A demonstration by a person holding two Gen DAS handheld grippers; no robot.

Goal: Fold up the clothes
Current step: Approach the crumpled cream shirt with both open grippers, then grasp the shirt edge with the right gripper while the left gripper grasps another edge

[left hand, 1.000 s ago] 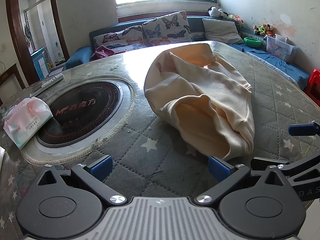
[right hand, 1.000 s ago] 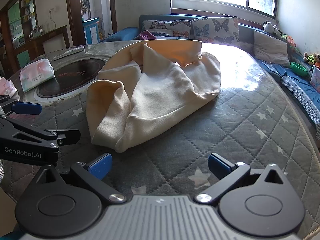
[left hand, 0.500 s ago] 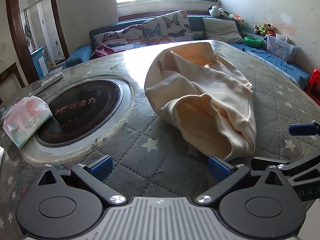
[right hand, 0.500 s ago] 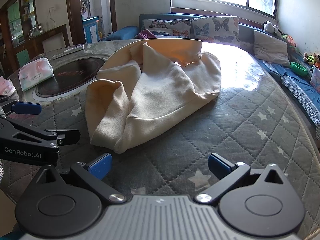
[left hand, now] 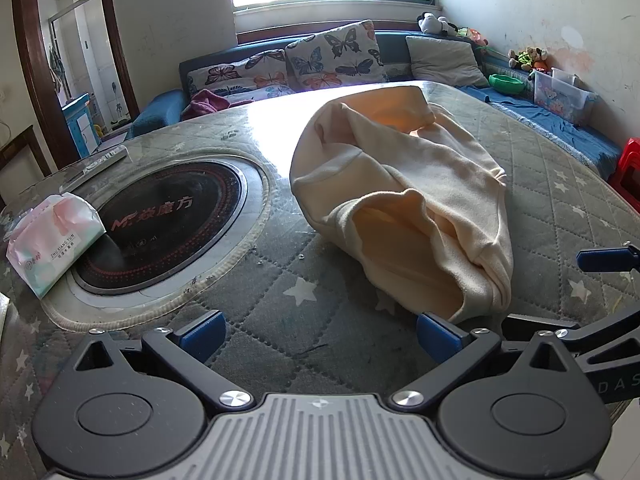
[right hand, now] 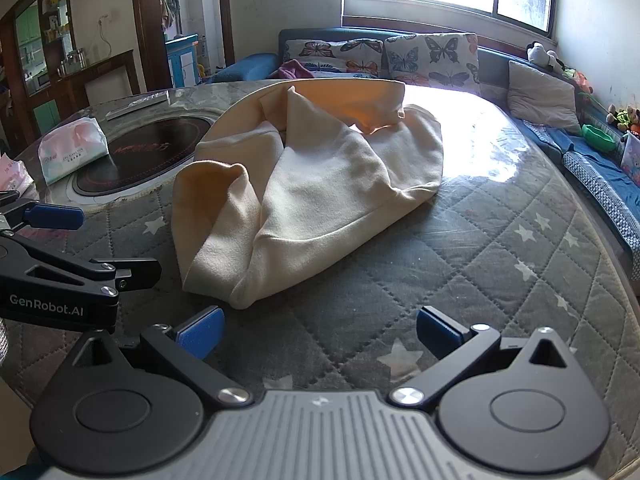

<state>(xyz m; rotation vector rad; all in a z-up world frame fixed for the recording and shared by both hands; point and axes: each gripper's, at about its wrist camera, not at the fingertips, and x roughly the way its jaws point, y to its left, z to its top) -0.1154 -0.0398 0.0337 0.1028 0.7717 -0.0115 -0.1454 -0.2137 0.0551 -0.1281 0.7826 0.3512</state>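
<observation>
Left hand-held gripper [left hand: 318, 332]: your blue pads are spread, empty, just short of the garment's near hem.
Right hand-held gripper [right hand: 320, 330]: spread too, holding nothing.
Cream fleece garment [right hand: 320, 184]: crumpled mid-bench, on the grey quilted star-print bench [right hand: 500, 248] cover, beside the round black inset cooktop [left hand: 160, 220].
Progress: no tidy fold visible; you likely have flattening and every fold left.

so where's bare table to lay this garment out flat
Free: the quilted cover right of the cream garment, and the strip between it and both open grippers. Crowded: left side, with the inset cooktop and tissue pack.
</observation>
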